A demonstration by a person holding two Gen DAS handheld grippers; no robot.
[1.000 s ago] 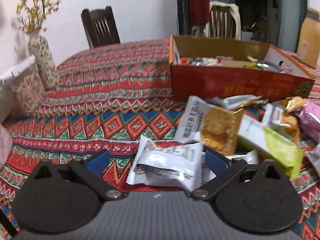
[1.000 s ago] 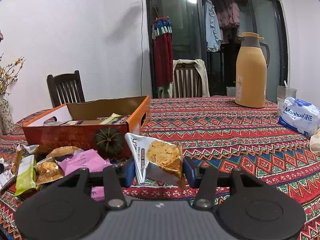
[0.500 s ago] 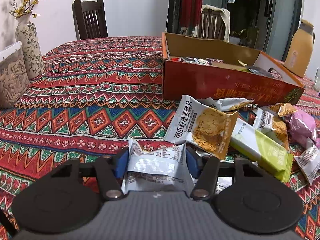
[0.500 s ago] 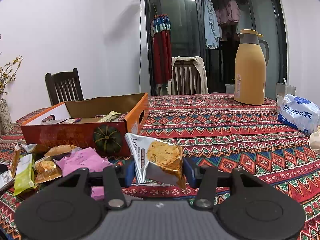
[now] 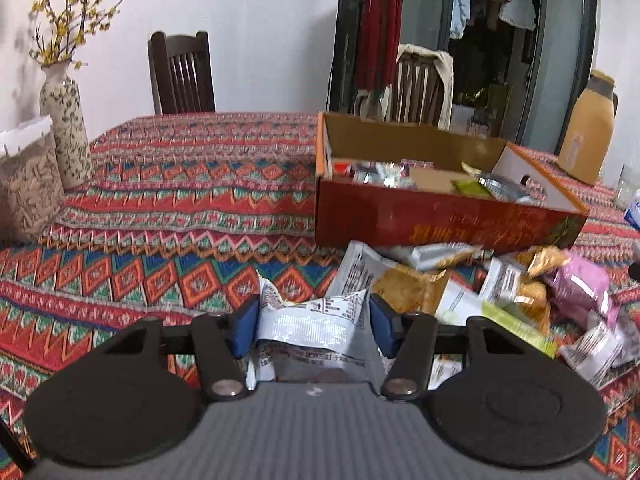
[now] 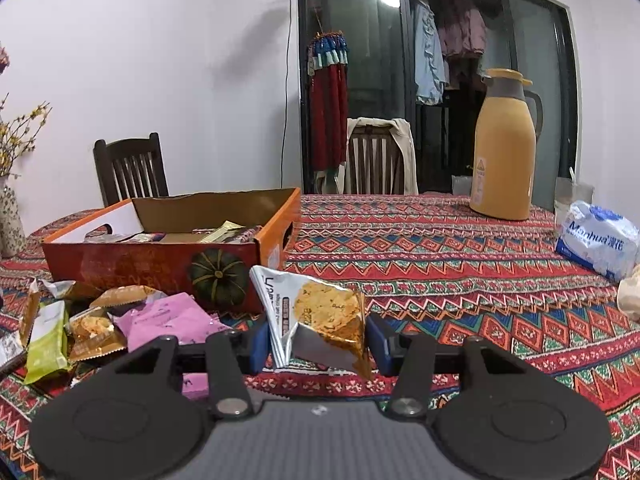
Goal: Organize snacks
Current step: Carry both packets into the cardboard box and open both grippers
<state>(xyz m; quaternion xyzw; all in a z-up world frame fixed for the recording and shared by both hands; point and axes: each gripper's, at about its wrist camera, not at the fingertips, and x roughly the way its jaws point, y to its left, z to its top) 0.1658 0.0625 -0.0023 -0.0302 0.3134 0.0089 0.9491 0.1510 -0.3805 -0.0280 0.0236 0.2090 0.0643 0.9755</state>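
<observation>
Surface: patterned red tablecloth [image 5: 168, 208] covers table; white wall behind; dark wooden chair [image 5: 182, 74] at far edge
Box: orange cardboard box [image 5: 432, 216] open-topped, mid-table; several packets lie inside; pumpkin print on its corner in right wrist view
Left gripper: left gripper [image 5: 312, 326] pinching silver-white snack packet [image 5: 316, 332]; blue pads press both sides, wrapper crumpled between them; jaws have just been closing, packet between them; packet seems raised off cloth, hard to be sure
Right gripper: right gripper [image 6: 318, 344] pinching biscuit packet [image 6: 320, 316]; silver wrapper with golden cracker picture, tilted, clear of cloth; sits just right of box's near corner
Loose pile: snack pile [image 5: 500, 292] on cloth just in front of box; green packet [image 6: 46, 340], pink packet [image 6: 168, 320], gold-wrapped pieces, a cracker packet; some overlap each other; image blurred here in left wrist view
Left side: flower vase [image 5: 66, 128] with yellow sprigs; clear container [image 5: 26, 184] of pale stuff just beside it, contents unclear
Right side: yellow thermos jug [image 6: 506, 148] upright, far from box; tissue pack [image 6: 596, 240] near right edge; clear cup [image 6: 572, 196] behind it
Background: second chair [image 6: 376, 156] draped with beige cloth; glass door with hanging clothes; lamp head at top
</observation>
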